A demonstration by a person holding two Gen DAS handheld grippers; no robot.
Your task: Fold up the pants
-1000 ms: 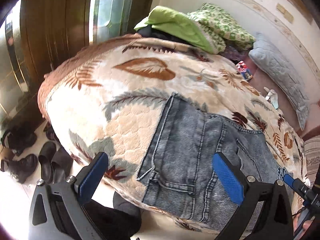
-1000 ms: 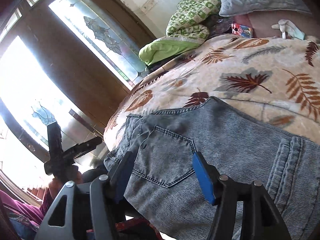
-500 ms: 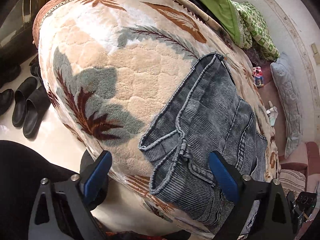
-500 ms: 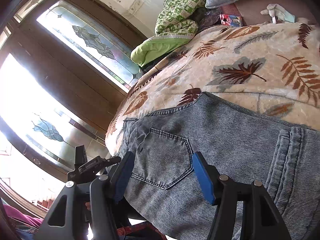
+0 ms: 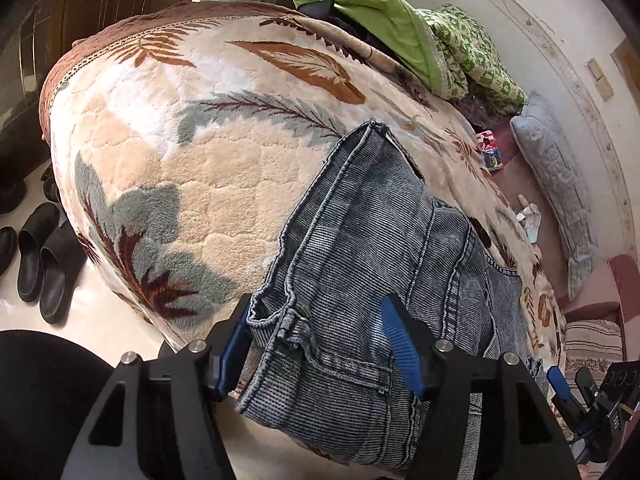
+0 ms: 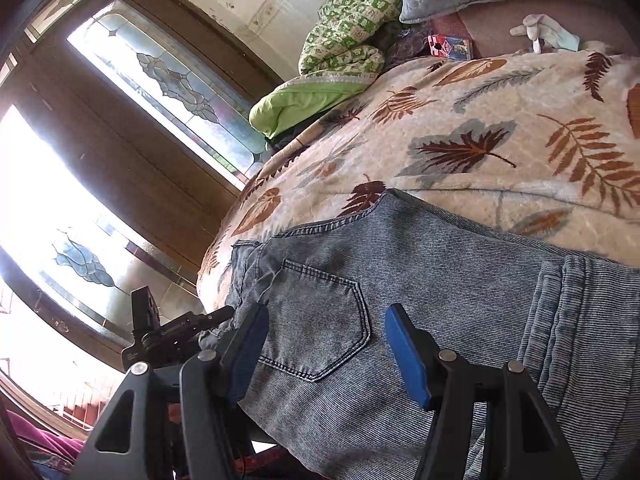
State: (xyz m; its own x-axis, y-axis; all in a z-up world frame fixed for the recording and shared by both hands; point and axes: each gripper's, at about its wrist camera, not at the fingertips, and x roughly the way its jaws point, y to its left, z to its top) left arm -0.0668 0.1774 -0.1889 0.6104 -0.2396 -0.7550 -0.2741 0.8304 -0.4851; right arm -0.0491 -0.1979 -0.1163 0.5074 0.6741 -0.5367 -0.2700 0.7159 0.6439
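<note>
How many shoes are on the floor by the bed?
3 visible: two black slip-ons side by side, plus a third shoe cut off at the frame's edge. More may be hidden.

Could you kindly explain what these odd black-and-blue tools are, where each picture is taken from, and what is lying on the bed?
There is no robot: a person holds one two-fingered claw in each hand, each with a wide-angle camera looking along its fingers. One picture comes from the left claw, the other from the right claw. Grey-blue jeans lie on a leaf-patterned blanket. The left claw's blue fingers straddle the jeans' waistband, open; the right claw is open over the back pocket. Neither is gripping yet. Green bedding is piled farther back.
</note>
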